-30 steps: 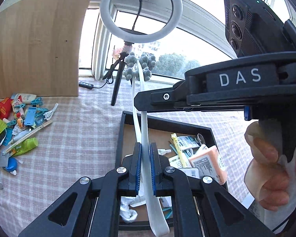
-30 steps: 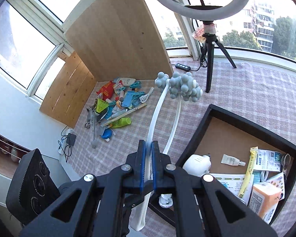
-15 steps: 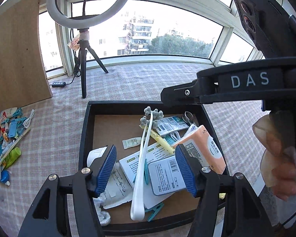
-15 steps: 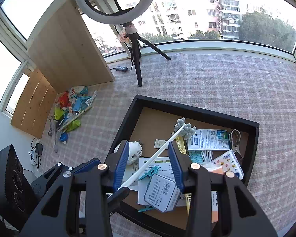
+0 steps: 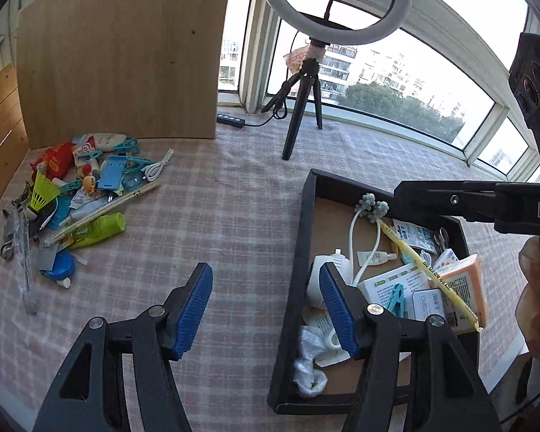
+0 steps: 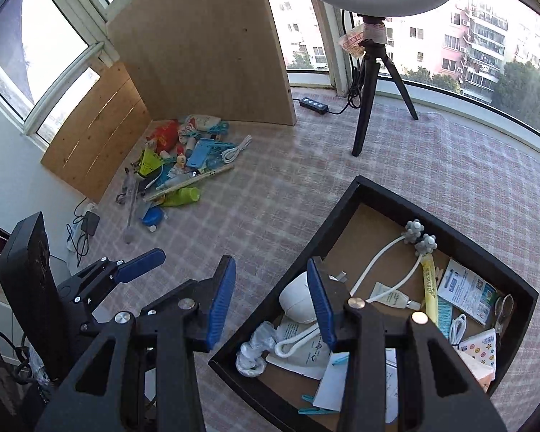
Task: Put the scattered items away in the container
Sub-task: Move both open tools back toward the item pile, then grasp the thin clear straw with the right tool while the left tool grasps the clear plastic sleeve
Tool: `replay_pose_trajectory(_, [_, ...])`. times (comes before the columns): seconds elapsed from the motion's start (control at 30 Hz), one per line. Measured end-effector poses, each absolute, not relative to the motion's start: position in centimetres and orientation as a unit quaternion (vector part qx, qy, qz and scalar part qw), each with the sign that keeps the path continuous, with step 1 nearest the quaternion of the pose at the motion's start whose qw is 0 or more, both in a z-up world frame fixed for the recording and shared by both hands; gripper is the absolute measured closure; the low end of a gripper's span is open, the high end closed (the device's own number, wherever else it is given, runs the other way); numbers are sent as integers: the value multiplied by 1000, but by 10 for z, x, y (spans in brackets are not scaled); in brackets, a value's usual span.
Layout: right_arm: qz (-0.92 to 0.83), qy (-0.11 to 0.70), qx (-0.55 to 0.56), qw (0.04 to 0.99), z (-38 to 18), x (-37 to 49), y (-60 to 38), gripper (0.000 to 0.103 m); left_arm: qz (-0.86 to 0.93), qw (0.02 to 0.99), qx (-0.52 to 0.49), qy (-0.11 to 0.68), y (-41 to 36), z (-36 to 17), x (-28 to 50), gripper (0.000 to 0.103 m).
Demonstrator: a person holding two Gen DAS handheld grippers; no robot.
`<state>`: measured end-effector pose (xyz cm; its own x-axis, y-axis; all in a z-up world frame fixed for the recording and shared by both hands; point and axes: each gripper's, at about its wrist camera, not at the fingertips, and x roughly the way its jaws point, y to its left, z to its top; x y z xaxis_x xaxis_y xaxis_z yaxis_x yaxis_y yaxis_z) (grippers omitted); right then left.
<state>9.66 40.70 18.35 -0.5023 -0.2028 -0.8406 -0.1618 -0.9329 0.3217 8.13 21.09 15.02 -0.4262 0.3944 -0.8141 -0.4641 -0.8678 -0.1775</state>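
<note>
A black tray [image 5: 302, 237] [image 6: 327, 223] with a brown floor holds several items. Among them lies a white two-pronged massager with grey knobbed heads [image 5: 372, 208] [image 6: 419, 239], an orange packet [image 5: 464, 288] and a yellow stick [image 5: 424, 266]. A pile of scattered items [image 5: 79, 194] [image 6: 183, 165] lies far left by a wooden board. My left gripper [image 5: 266, 302] is open and empty over the tray's left rim. My right gripper [image 6: 270, 298] is open and empty, also at the tray's left rim.
A ring light on a black tripod [image 5: 302, 108] [image 6: 370, 82] stands behind the tray on the checked cloth. A power strip [image 5: 230, 120] lies by the window. Wooden boards [image 5: 118, 50] wall the far left corner. The other gripper shows at the right [image 5: 486, 201].
Both grippers were shut on the white massager a second ago. They opened and left it in the tray. Both have since swung left toward the pile side.
</note>
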Motion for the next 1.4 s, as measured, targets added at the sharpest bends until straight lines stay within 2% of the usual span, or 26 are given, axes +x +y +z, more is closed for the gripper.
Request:
replay_pose_trajectory(0.2, [-845,-116,516,75,163,35,345,62,859,166,-484,2,119,134,44,44])
replay_pose_trajectory(0.43, [-850,38,513,114,143,-36,283,62,861,75,-502,-25,17,110,4,45])
replay_pose_trajectory(0.6, [-829,139,525,135,111,-86,259,63,853,45,-518,-34,-25,89,-23,45])
replay_pose_trajectory(0.9, [-784,214,548,198,49,-143,233,63,833,27,-550,-53,-53,49,-70,45])
replay_pose_trajectory(1.2, [-768,230,549,234,34,-170,221,64,821,33,-568,-53,-56,24,-99,45])
replay_pose_trajectory(1.37, [-757,218,568,239,26,-174,218,73,819,30,-570,-51,-53,15,-107,43])
replay_pose_trajectory(1.4, [-755,206,573,242,27,-173,219,77,819,28,-571,-52,-53,14,-108,43])
